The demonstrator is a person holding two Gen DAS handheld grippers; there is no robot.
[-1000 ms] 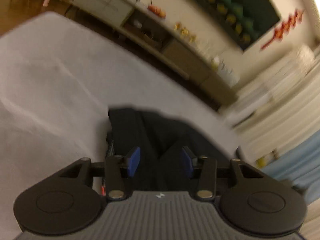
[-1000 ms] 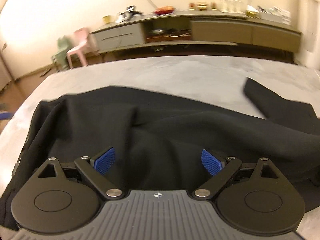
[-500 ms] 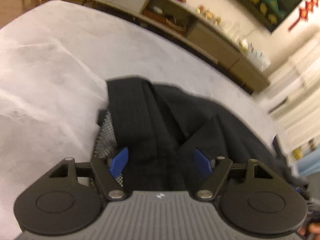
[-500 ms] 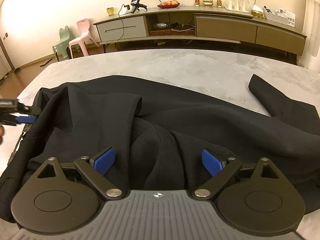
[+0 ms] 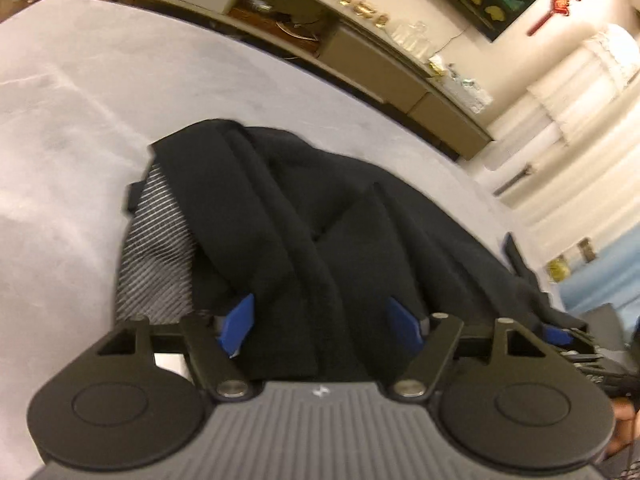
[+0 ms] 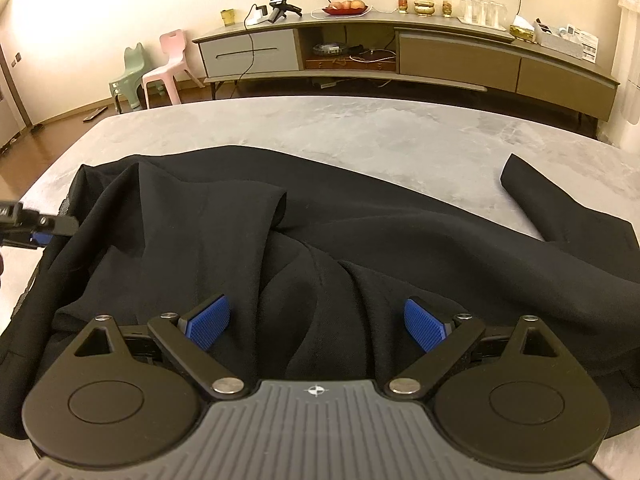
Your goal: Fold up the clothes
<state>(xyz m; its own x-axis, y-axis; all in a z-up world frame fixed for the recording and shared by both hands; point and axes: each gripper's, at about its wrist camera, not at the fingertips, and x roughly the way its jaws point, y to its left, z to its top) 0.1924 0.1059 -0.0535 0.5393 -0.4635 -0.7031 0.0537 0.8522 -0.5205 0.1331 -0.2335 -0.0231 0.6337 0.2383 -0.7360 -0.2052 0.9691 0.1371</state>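
1. Left wrist view: your left gripper [image 5: 322, 322] has just been opening its jaws and has come down closer to the black garment [image 5: 320, 220] than half a second ago. The fingers now stand apart with a ridge of black cloth between them, not pinched. That reads as lining up a fresh grab at this end. The striped lining [image 5: 158, 248] shows just left of the garment's edge, on the grey table [image 5: 80, 100].

2. Right wrist view: your right gripper [image 6: 318, 324] has barely shifted. Its fingers stand wide apart, hovering over a rumpled fold of the garment [image 6: 360, 240], gripping nothing. The garment lies spread across the near side of the table [image 6: 360, 132], one sleeve [image 6: 532, 196] angled off to the right, not yet folded.
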